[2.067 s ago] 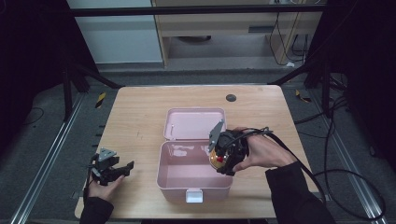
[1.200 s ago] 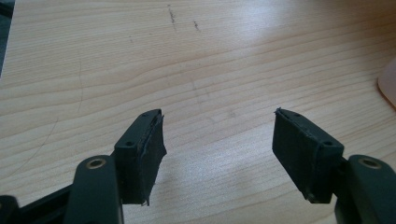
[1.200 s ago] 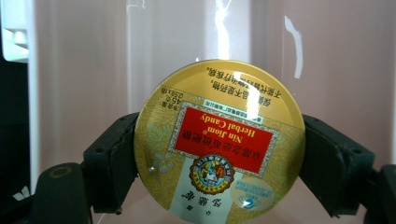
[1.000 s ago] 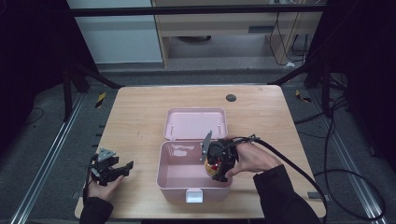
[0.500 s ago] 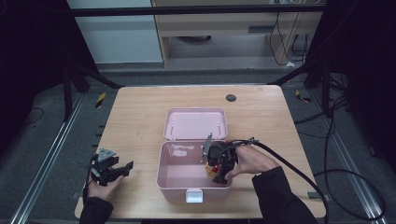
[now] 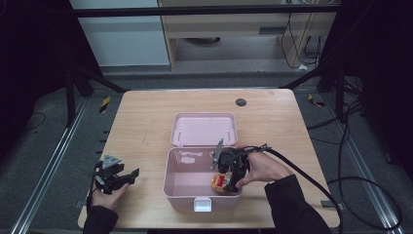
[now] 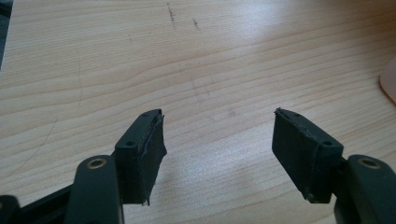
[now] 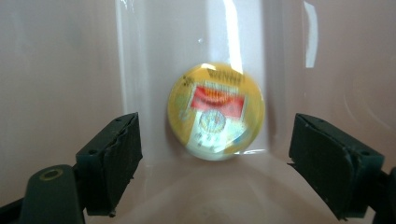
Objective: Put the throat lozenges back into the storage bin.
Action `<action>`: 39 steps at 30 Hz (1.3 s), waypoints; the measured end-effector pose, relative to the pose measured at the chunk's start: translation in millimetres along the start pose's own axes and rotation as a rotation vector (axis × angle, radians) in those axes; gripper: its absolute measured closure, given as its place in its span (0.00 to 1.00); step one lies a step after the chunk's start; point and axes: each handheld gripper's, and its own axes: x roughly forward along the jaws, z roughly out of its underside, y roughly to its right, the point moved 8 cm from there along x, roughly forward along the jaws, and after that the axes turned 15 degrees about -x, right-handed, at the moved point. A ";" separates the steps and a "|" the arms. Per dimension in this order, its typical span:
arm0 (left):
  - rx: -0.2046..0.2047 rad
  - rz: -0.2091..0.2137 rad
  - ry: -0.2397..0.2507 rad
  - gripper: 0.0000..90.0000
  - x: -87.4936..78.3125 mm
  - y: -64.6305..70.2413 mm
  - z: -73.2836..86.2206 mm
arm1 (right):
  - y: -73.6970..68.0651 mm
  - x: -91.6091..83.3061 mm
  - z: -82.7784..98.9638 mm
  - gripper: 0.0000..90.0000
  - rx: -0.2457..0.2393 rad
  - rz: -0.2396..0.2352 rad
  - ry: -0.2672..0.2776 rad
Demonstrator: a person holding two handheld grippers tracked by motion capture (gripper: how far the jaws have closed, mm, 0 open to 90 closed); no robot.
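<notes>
Colour reference: pink box, yellow item, pale wood table

I see a plain pale pink box (image 6: 185, 187), a yellow round item (image 8: 215, 111) bearing a red band and pale print, a light wood-grain table (image 6: 146, 122), and black pads (image 8: 114, 161).

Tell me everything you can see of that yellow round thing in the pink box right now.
The yellow round thing is a small disc-like item with a glossy, plastic-looking face, a red band with blurred print and a pale patch below it. It lies inside the open pink box, in its front right part, against the box's pale wall. The right tongs have just been opening; their pads stand apart on either side of it without pressing. Whether it is flat or domed, I cannot tell.
</notes>
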 end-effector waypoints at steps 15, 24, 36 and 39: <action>-0.001 -0.003 0.002 0.37 -0.2 0.6 0.0 | 4.6 -44.2 -1.7 0.20 0.070 0.128 0.161; -0.005 -0.001 0.006 0.37 -0.7 0.8 -0.3 | 7.1 -75.4 8.2 0.17 0.117 0.230 0.264; -0.001 -0.004 0.002 0.37 -0.3 0.5 0.0 | 21.3 -98.9 55.0 0.11 0.342 0.474 0.359; 0.000 -0.004 0.001 0.37 -0.1 0.7 0.1 | 23.6 -99.7 70.1 0.09 0.415 0.539 0.383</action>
